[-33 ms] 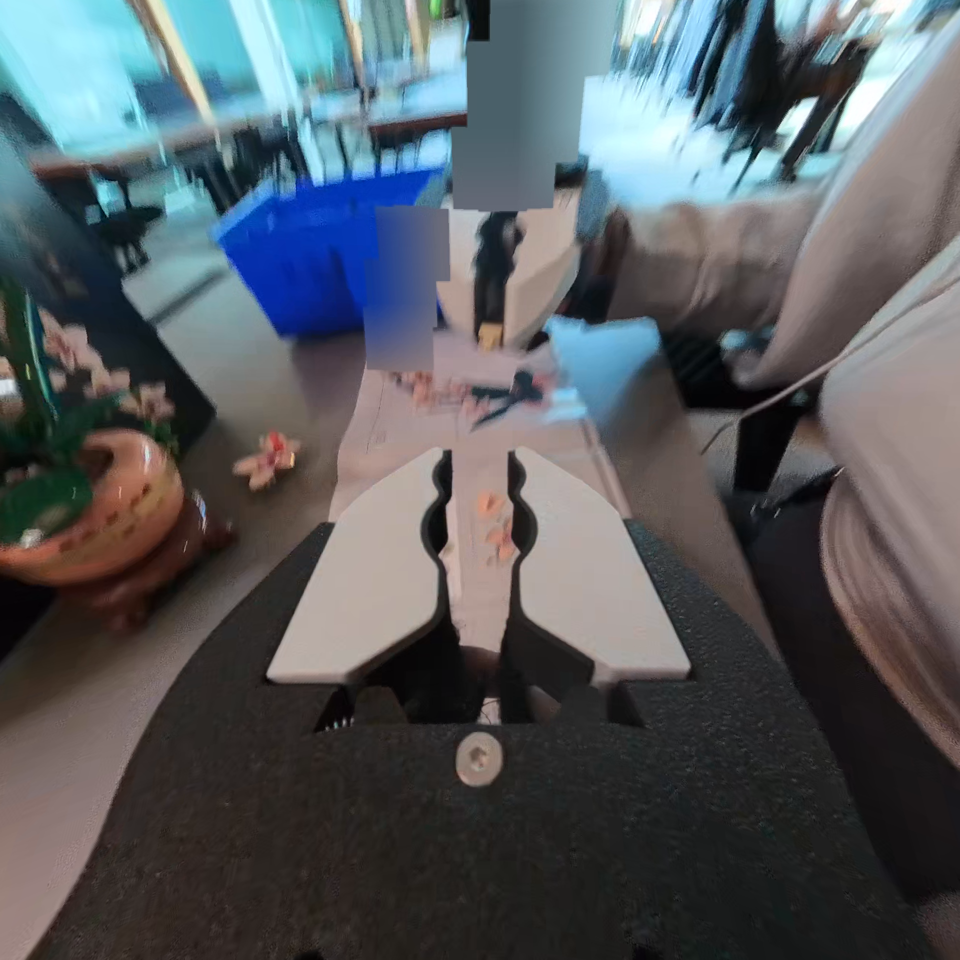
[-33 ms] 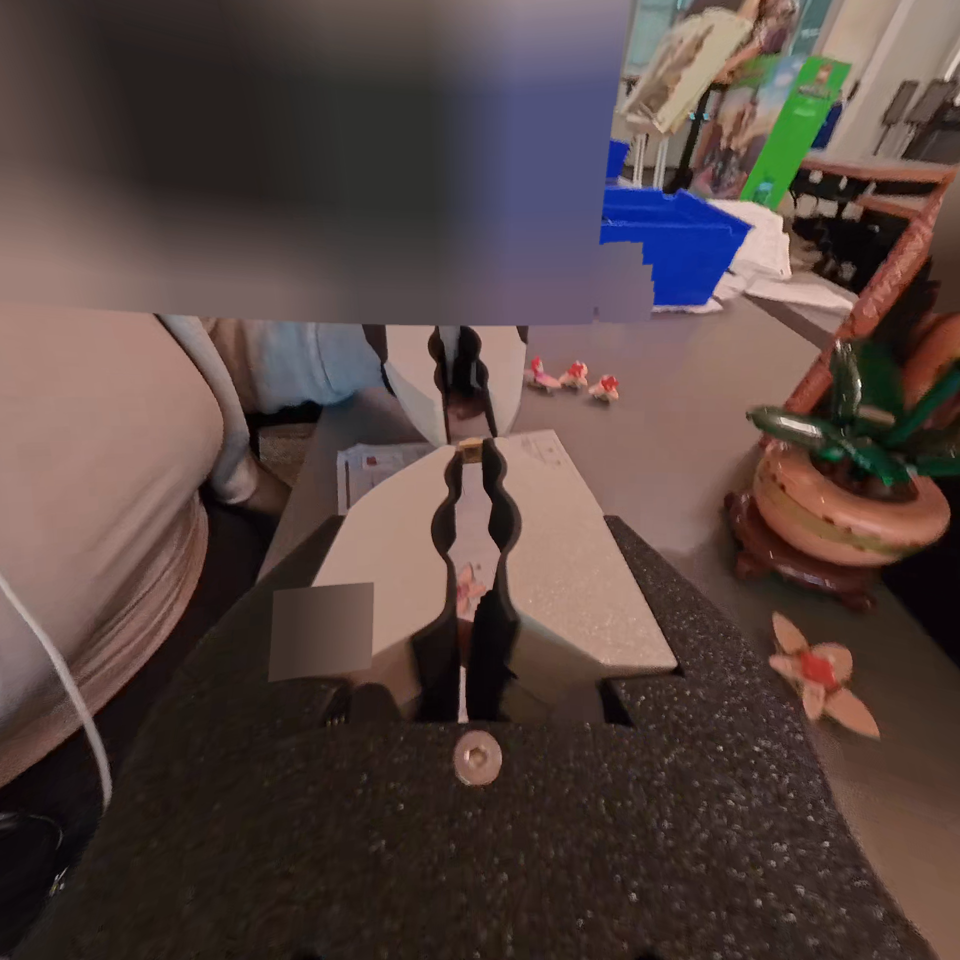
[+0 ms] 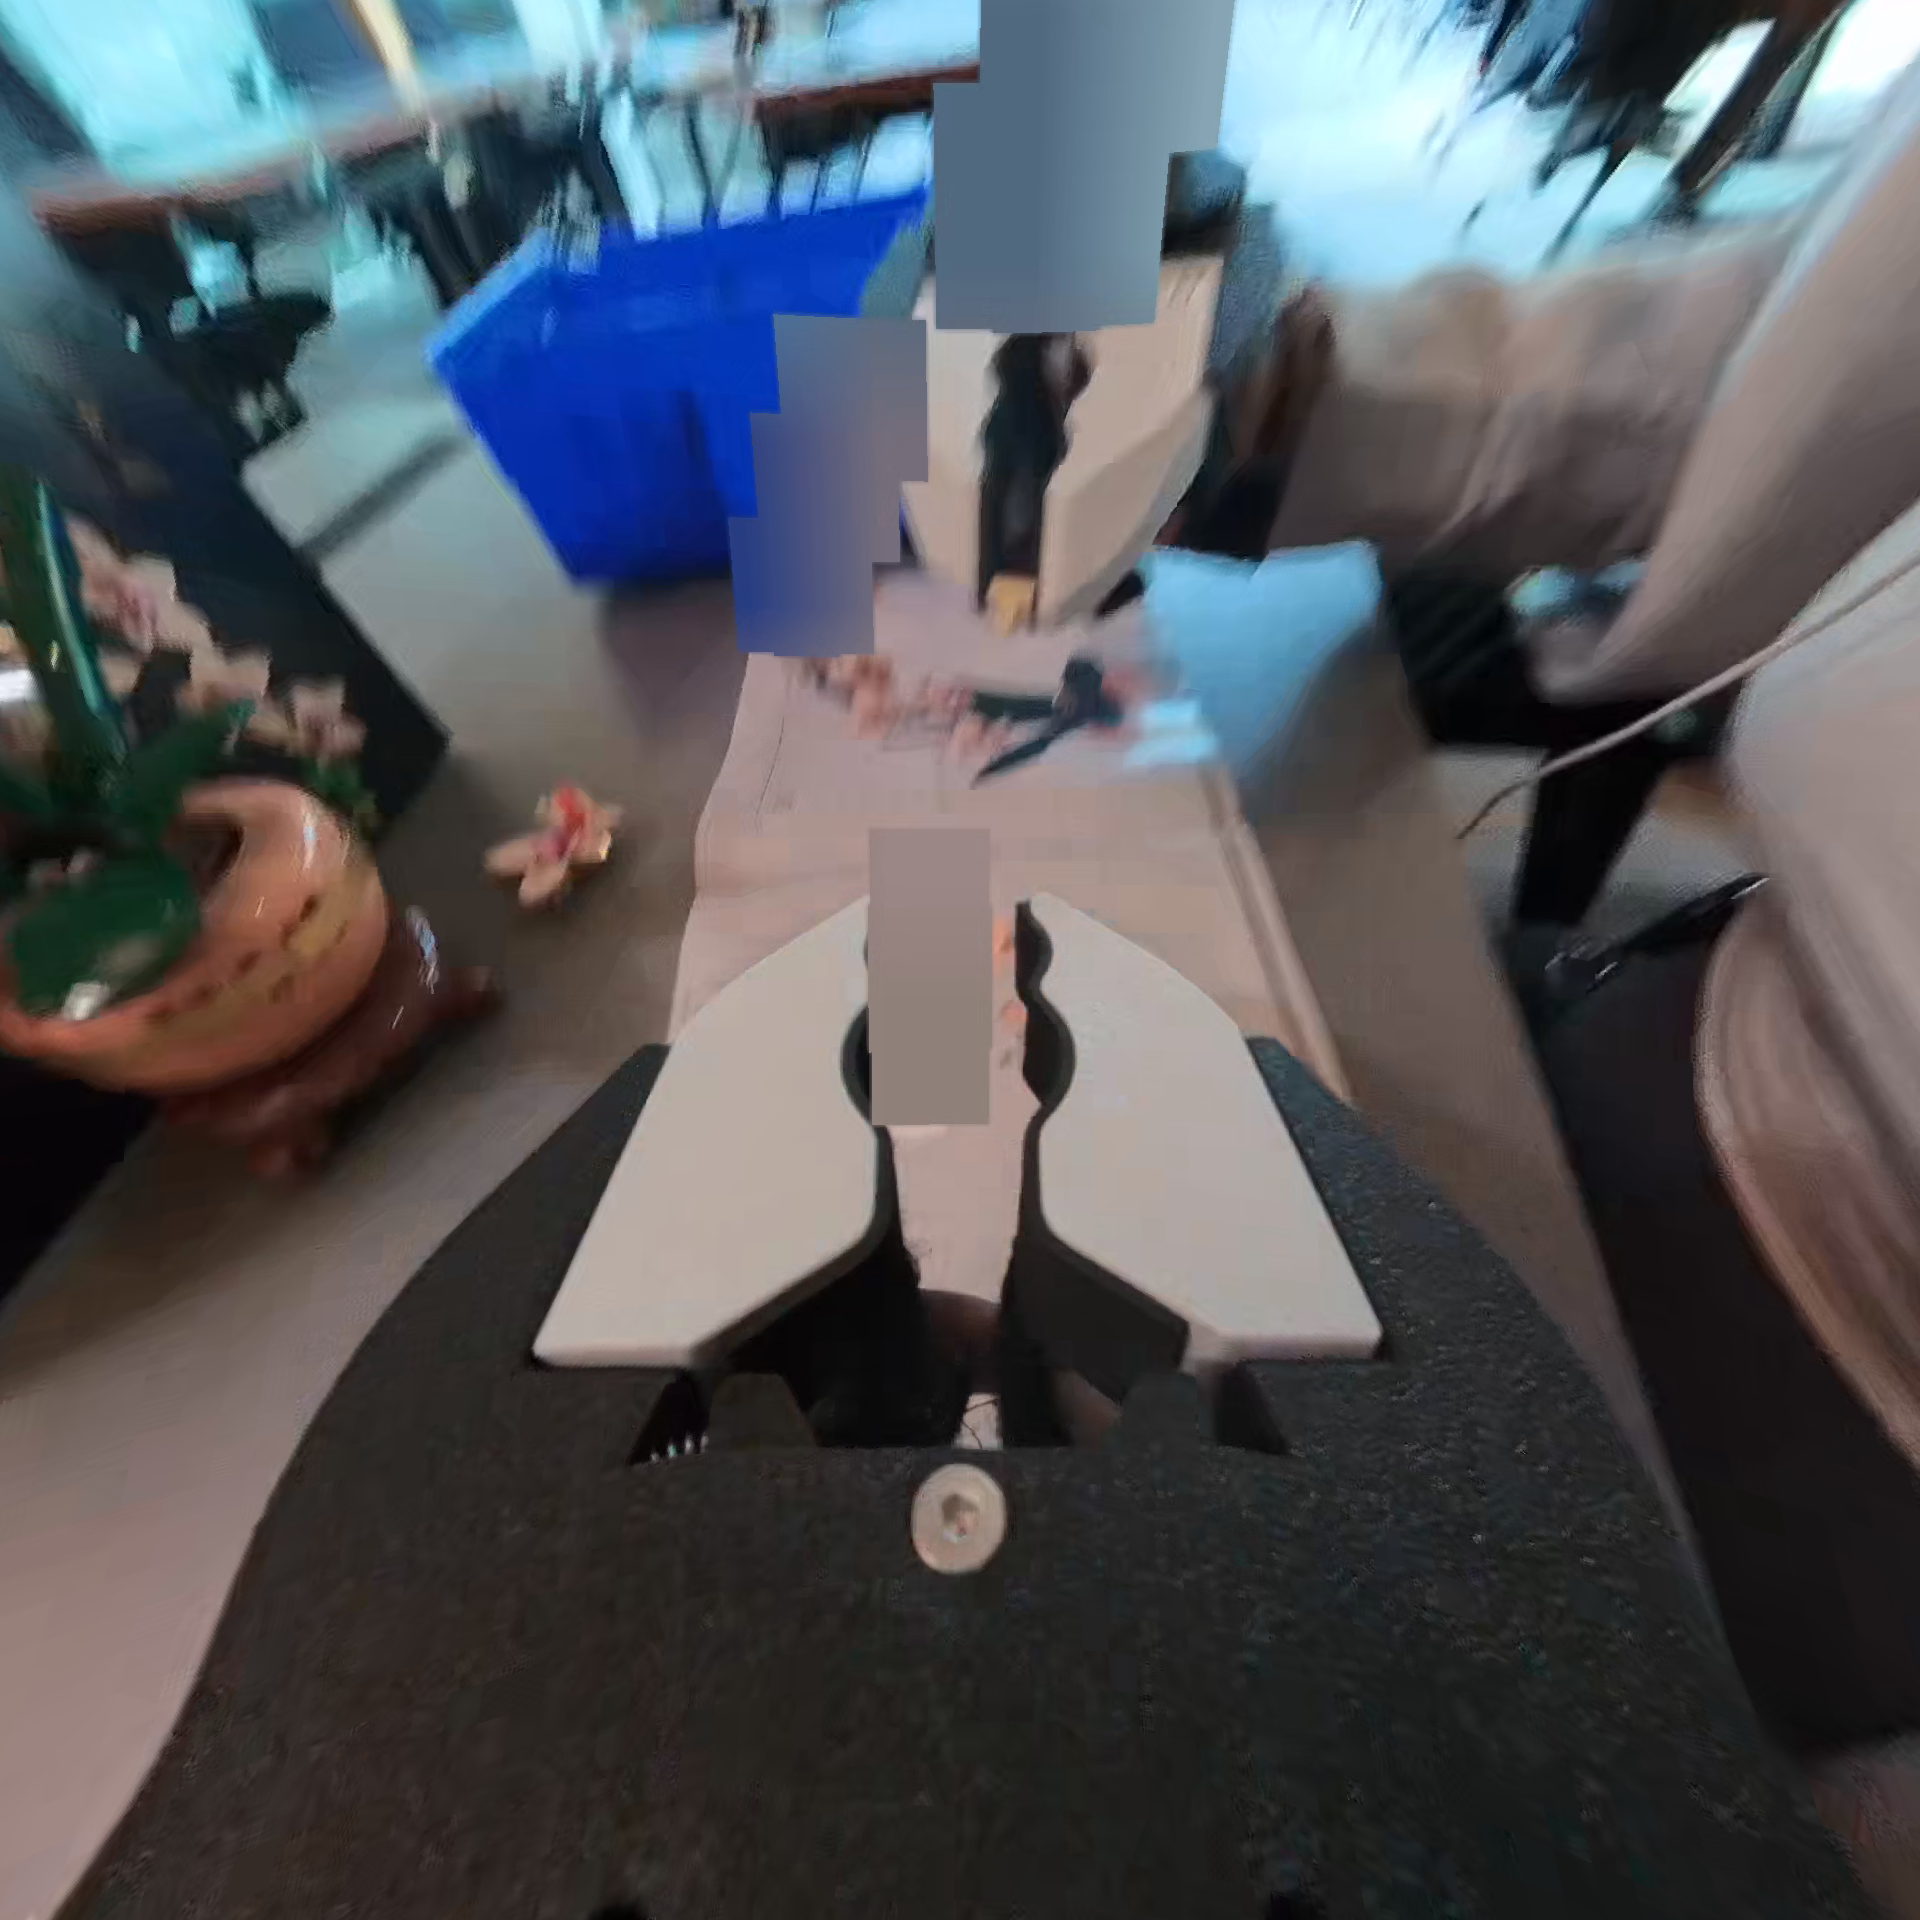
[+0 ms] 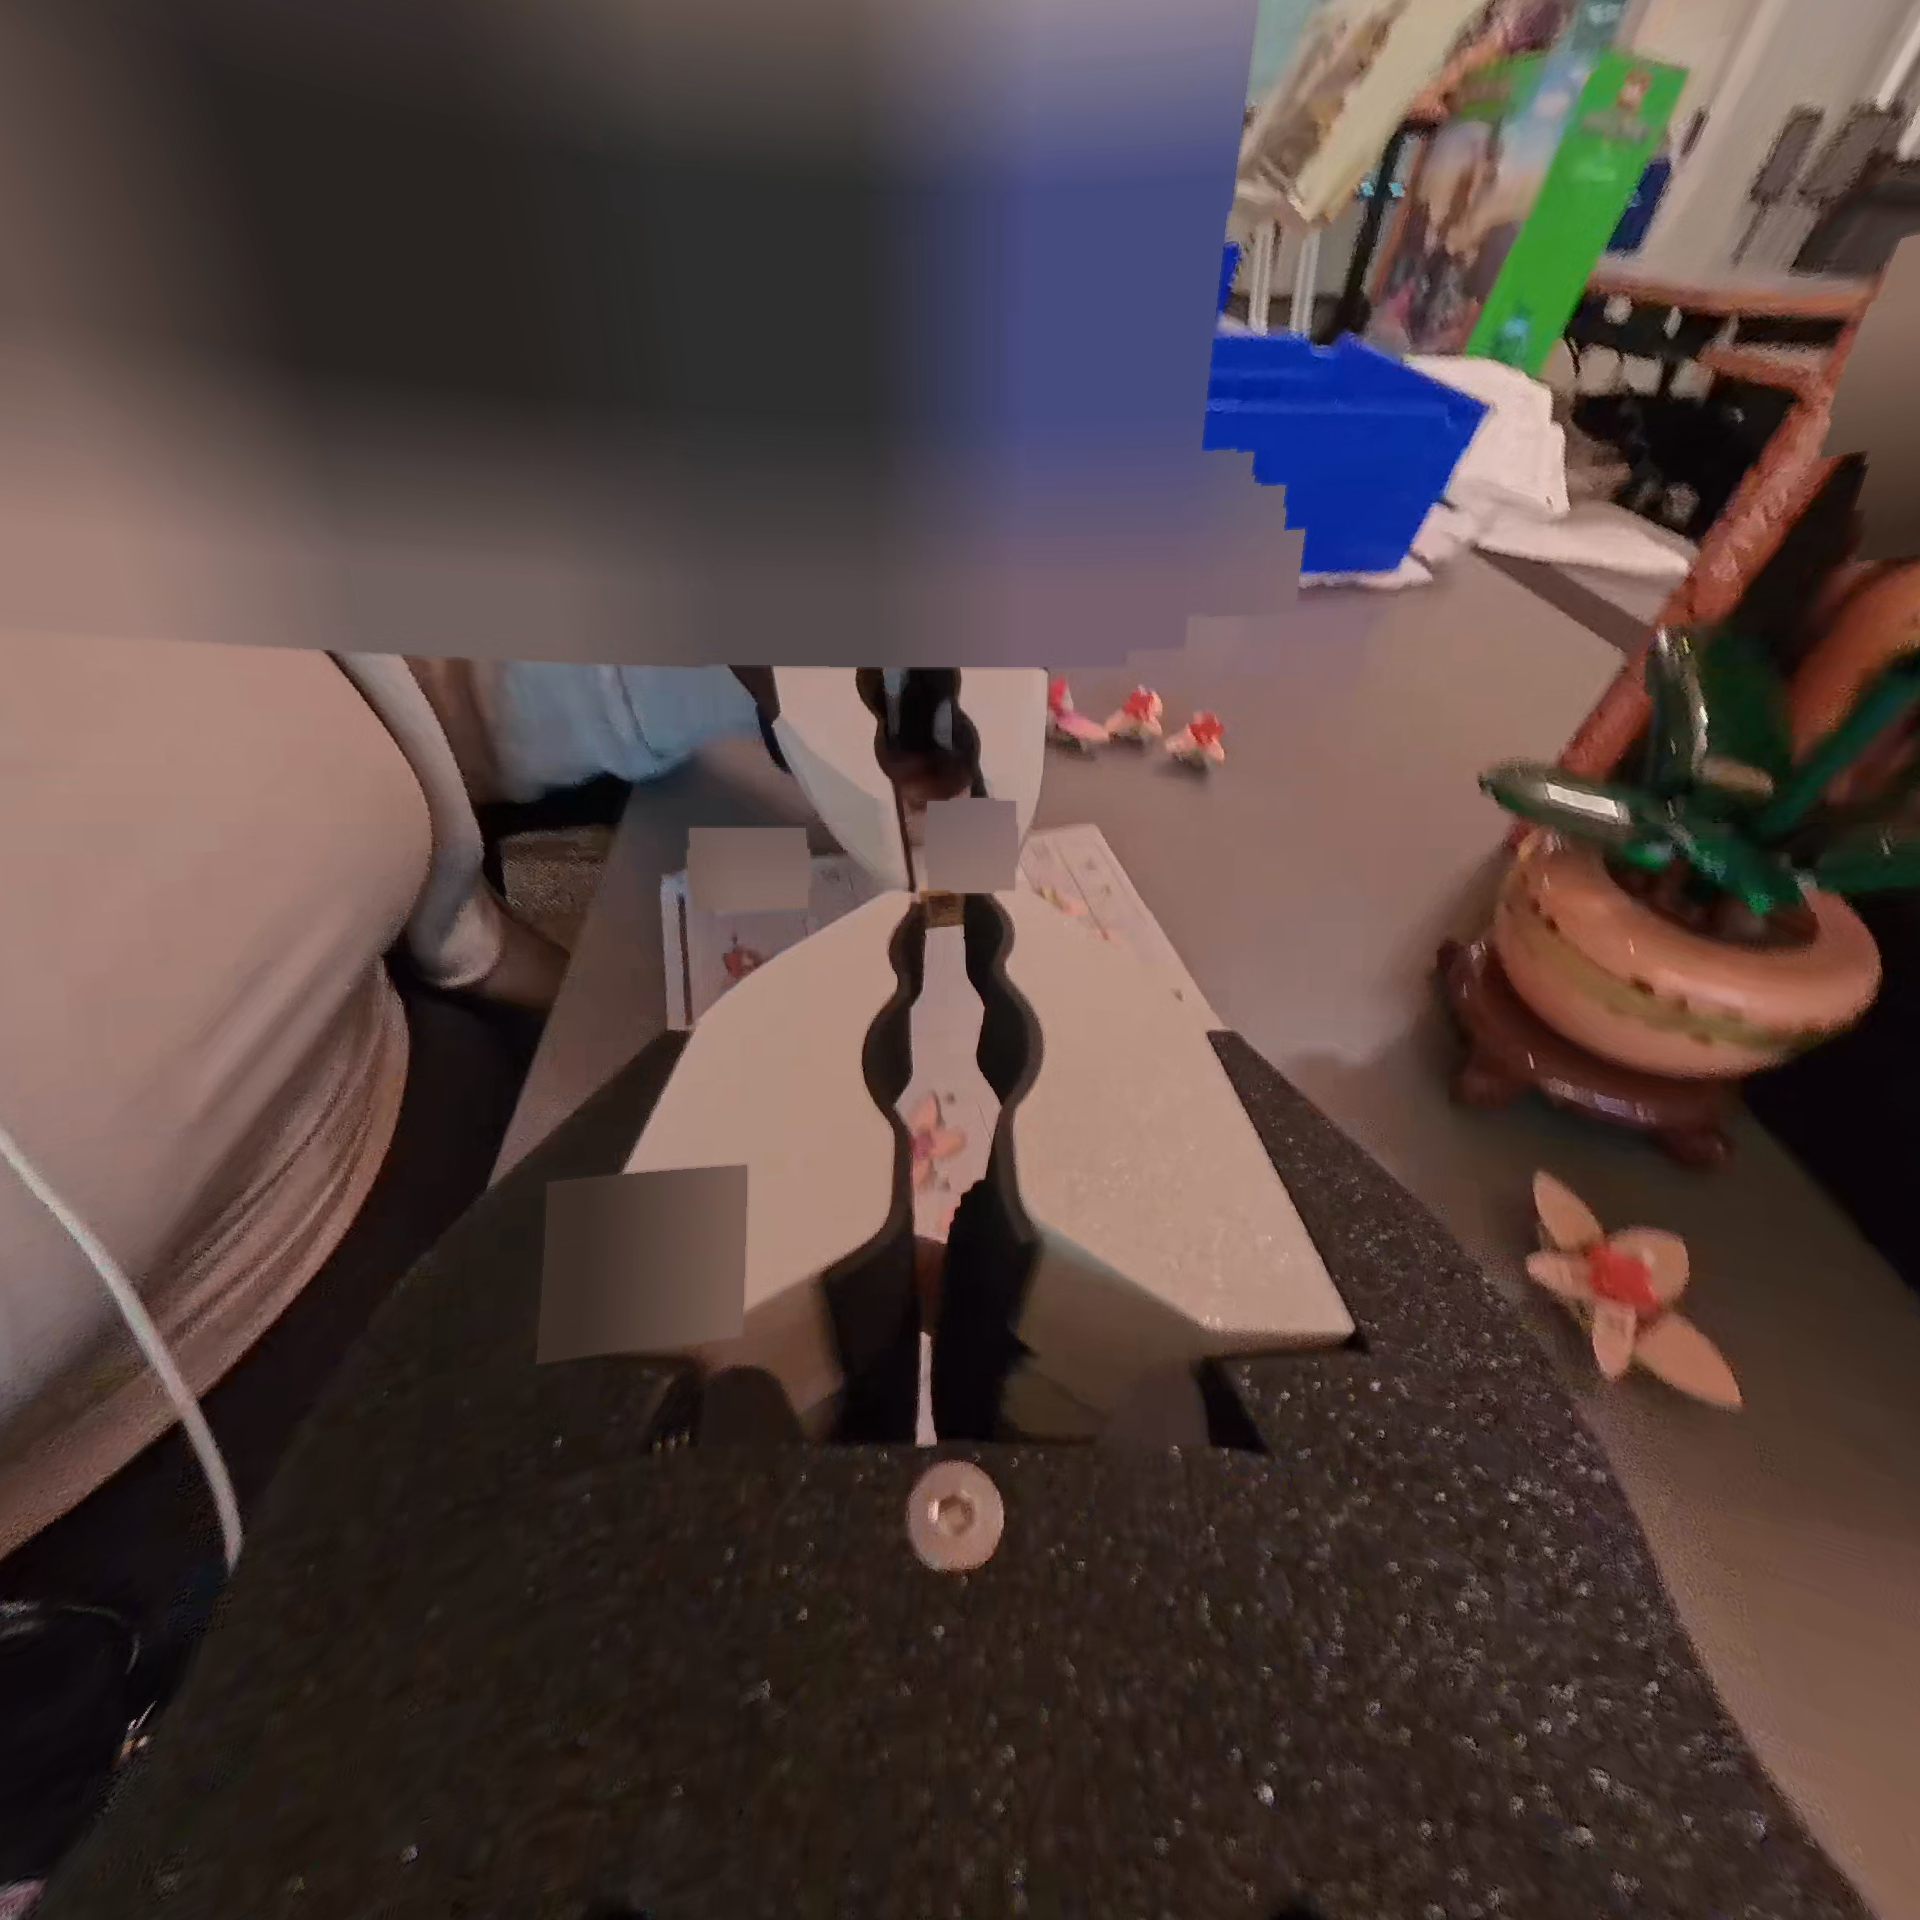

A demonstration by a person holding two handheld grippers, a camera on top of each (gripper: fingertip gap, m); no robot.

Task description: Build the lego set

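Note:
My right gripper [image 4: 940, 899] is shut on a small tan Lego piece [image 4: 943, 916] pinched at its fingertips, above the open instruction booklet [image 4: 1091, 904]. The left wrist view shows the same gripper [image 3: 1023, 582] farther off, with the tan piece [image 3: 1008, 597] at its tip. My left gripper [image 3: 948, 914] is open a little and empty, held over the booklet [image 3: 935, 821] and facing the right one tip to tip. A brick-built flower pot [image 3: 239, 935] with green leaves stands left of it; the right wrist view [image 4: 1683, 987] shows it on the right.
A loose pink flower with a red centre [image 3: 556, 842] [image 4: 1621, 1283] lies by the pot. Three small flowers [image 4: 1132, 717] lie farther back. A dark stem piece [image 3: 1049, 707] lies on the booklet. A blue bin [image 3: 644, 395] stands behind. A person's torso [image 4: 187, 935] is close by. Spacing between my two grippers at the tips: around 5 cm. Both grippers' tips are roughly 15 cm from the brick-built flower pot [image 3: 239, 935]. It turns up in the right wrist view [image 4: 1548, 877] as well.

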